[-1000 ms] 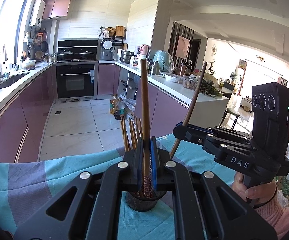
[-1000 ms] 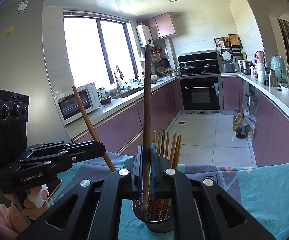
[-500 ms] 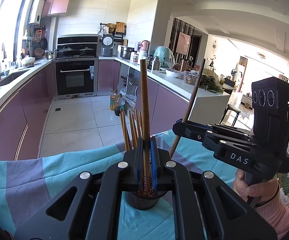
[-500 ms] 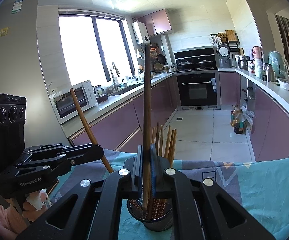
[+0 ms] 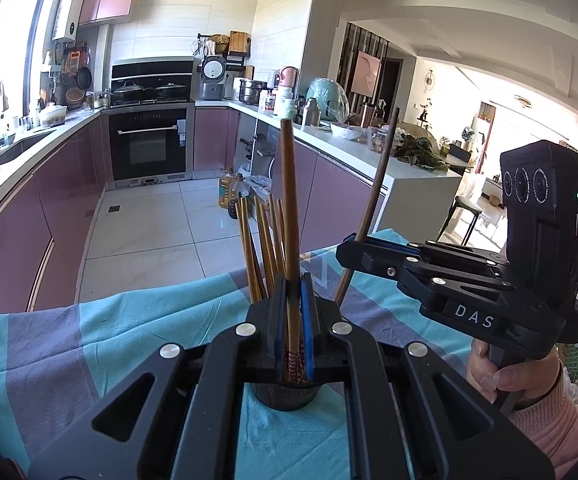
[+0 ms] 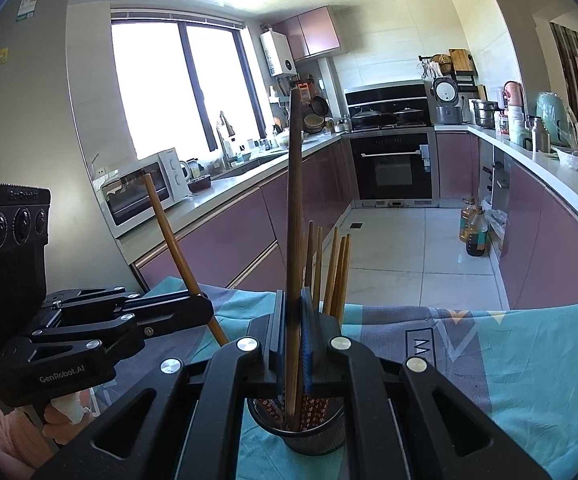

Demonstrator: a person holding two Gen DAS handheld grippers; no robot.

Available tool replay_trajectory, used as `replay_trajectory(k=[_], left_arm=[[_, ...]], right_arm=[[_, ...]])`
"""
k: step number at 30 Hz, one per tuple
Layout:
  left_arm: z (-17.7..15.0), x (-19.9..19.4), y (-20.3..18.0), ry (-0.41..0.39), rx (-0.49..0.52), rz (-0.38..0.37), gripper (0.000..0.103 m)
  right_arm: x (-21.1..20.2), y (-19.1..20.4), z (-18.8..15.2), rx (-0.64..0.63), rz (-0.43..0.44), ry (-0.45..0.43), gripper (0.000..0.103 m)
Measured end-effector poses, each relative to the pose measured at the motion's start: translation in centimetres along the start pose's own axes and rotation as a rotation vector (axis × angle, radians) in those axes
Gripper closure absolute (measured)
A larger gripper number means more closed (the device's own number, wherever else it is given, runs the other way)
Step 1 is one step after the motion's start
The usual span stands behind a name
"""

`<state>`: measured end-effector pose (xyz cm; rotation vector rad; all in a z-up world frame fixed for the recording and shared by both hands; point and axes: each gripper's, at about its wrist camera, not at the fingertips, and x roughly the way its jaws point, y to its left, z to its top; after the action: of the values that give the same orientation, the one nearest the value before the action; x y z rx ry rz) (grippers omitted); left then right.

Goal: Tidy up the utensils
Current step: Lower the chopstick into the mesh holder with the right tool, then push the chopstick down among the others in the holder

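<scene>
Two black handheld grippers each clamp one long brown wooden chopstick over a dark mesh utensil cup (image 6: 297, 430) holding more chopsticks (image 5: 263, 240) on a teal and grey cloth (image 5: 89, 332). The left gripper (image 5: 293, 316) holds its chopstick (image 5: 291, 216) upright; the right gripper (image 6: 293, 332) likewise (image 6: 295, 208). Only the right view shows the microwave (image 6: 141, 192).

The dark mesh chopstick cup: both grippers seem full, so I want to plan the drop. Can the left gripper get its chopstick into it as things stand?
Probably yes. The left gripper, shut on a brown wooden chopstick, sits right above the dark mesh cup; the patterned tip already points into its opening. The chopsticks standing inside leave room.
</scene>
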<state>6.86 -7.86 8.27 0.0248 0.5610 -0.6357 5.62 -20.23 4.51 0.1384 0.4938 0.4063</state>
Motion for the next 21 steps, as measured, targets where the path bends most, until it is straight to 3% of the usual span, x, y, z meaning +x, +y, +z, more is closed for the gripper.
replay_trajectory(k=[21], left_arm=[[0.0, 1.7, 0.1, 0.046, 0.007, -0.004, 0.095]], right_arm=[[1.1, -0.2, -1.4, 0.007, 0.001, 0.05, 0.097]])
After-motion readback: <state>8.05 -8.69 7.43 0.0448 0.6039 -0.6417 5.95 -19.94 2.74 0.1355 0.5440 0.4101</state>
